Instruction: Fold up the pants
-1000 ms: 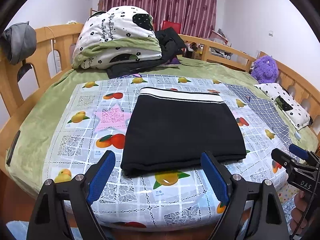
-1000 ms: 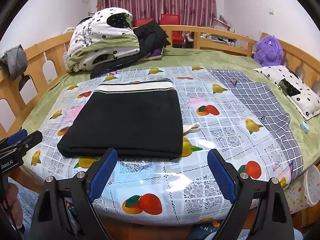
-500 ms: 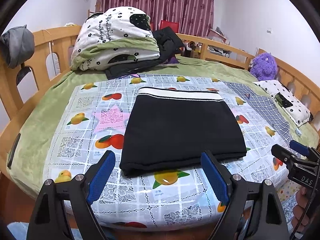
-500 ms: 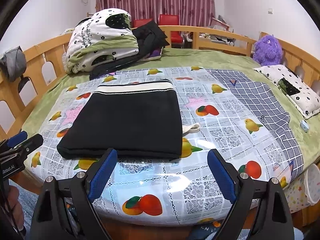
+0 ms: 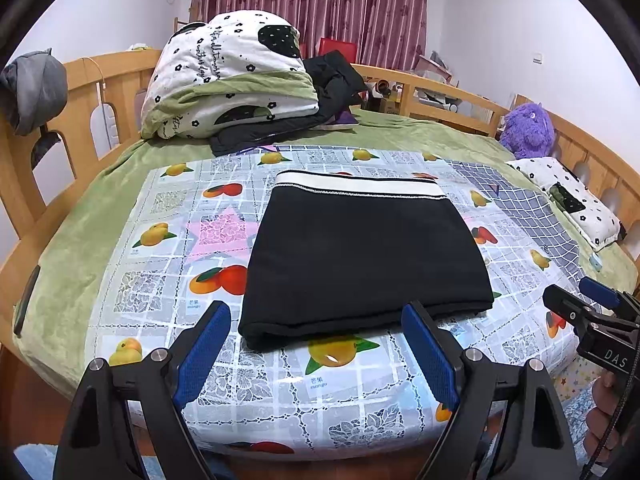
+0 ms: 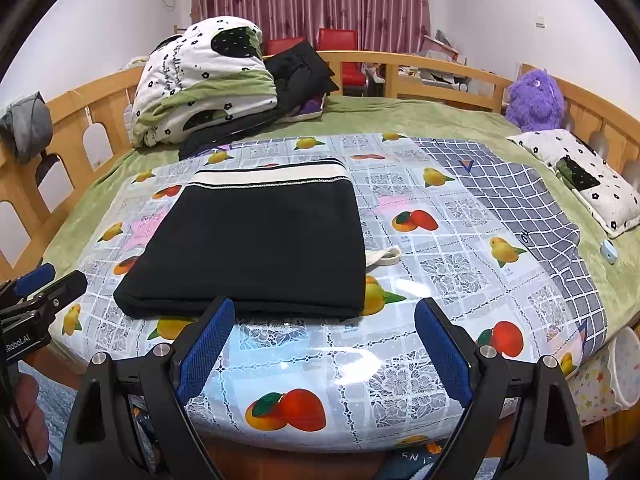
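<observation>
Fruit-printed plastic sheeting (image 5: 168,264) covers the green bed ahead of us, with wooden rails and maroon curtains behind. From the left wrist view, our left gripper (image 5: 316,344) hangs with its blue pads spread wide, holding nothing, just short of the bed edge. The folded black pants (image 5: 360,256) lie flat right in front of it, white waistband on the far side, near fold just beyond the fingertips. Compared with a second ago, this view has barely shifted; the pants sit the same. Off to its right we see the other gripper's tip.

From the right wrist view, our right gripper (image 6: 320,340) is likewise wide apart and empty. The pants (image 6: 256,248) lie ahead and to its left, a white drawstring loop (image 6: 384,257) poking out at their right edge. Nothing has moved here either. A purple plush toy (image 6: 534,100) sits far right.
</observation>
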